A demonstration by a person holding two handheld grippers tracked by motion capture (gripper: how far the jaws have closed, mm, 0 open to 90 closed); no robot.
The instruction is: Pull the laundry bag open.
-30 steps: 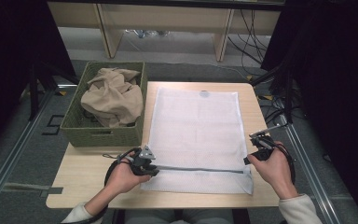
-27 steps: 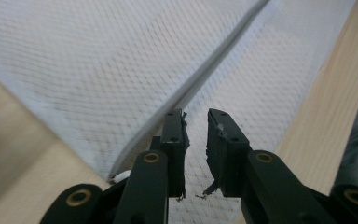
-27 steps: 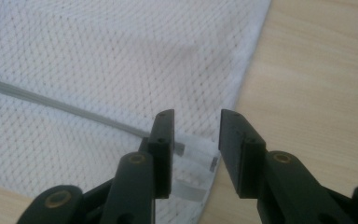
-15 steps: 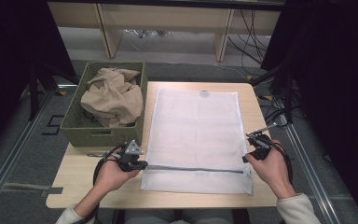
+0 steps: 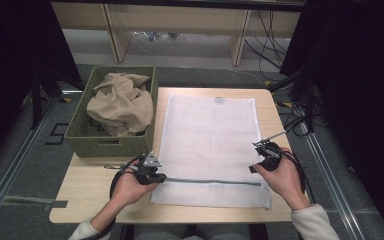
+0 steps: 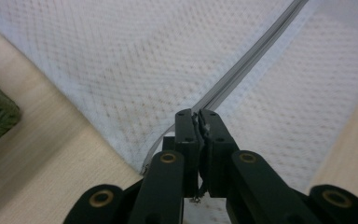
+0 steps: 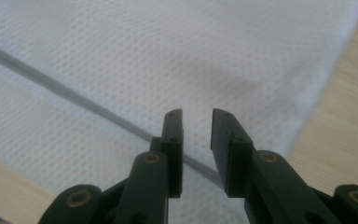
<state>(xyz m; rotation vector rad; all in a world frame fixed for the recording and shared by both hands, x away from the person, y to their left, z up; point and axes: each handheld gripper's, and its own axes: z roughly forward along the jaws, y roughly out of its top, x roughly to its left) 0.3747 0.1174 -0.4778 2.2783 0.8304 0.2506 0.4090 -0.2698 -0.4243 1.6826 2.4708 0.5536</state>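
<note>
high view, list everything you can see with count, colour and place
mesh laundry bag: one, white, flat on the table's middle and right
zipper: one, grey, across the bag near its near edge
basket: one, olive green woven, at the table's far left edge
cloth: one, tan, crumpled inside the basket
table: one, light wood, centre of the scene
cables: several, dark, on the floor beyond the table at right
left tool: one, black, at the zipper's left end, jaws shut on something small there, probably the zipper pull
right tool: one, black, over the bag's right edge, jaws apart after just closing partway, nothing gripped
hands: two, at the near edge, one on each tool
</note>
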